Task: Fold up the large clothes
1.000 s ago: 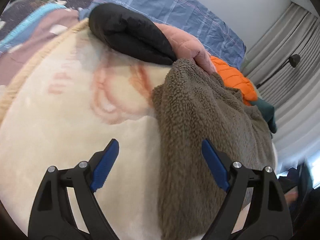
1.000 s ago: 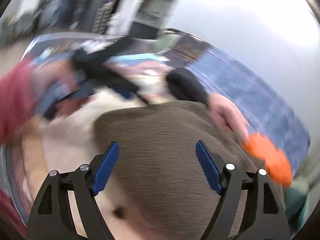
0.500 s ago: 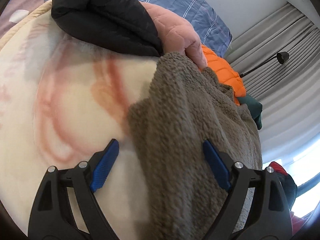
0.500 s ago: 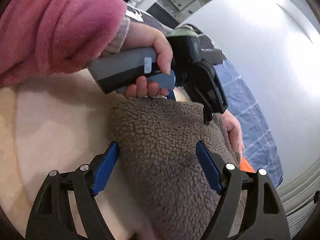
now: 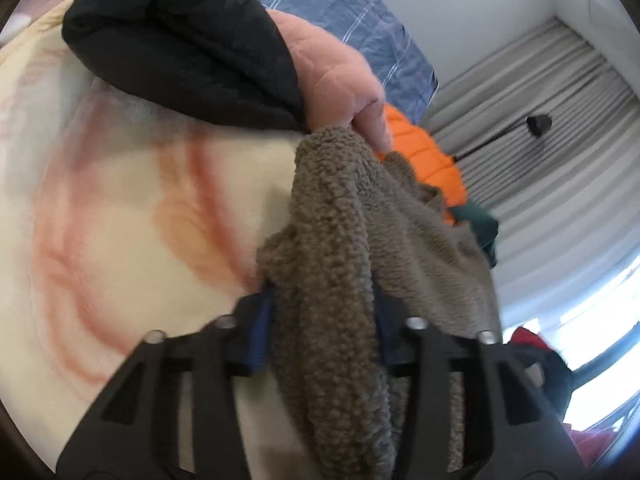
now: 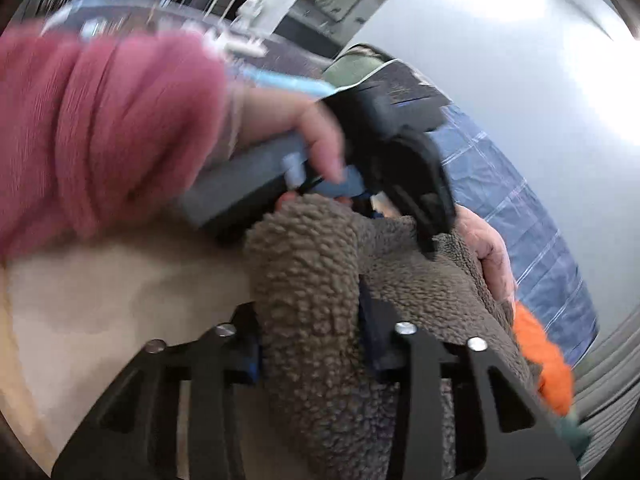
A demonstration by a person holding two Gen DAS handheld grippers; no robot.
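A brown fleece garment [image 5: 420,240] lies on a cream blanket [image 5: 120,220] with red line patterns. My left gripper [image 5: 324,316] has its jaws closing, and a bunched ridge of the fleece edge is pinched between its blue pads. In the right wrist view the same fleece [image 6: 440,280] is gathered into a roll between the closing jaws of my right gripper [image 6: 310,340], pads pressing on it. Just beyond, a hand [image 6: 304,128] in a pink sleeve [image 6: 100,128] holds the other gripper at the fleece's far edge.
Behind the fleece lie a black puffer jacket [image 5: 180,32], a pink quilted garment [image 5: 336,76], an orange jacket [image 5: 424,152] and a teal piece [image 5: 480,224]. A blue plaid sheet [image 5: 360,12] covers the far side. Grey curtains [image 5: 560,140] and a lamp [image 5: 538,124] stand at right.
Both grippers, wide open over the fleece edge before, have closed in and bunched it between their pads. Both views sit slightly closer to the cloth.
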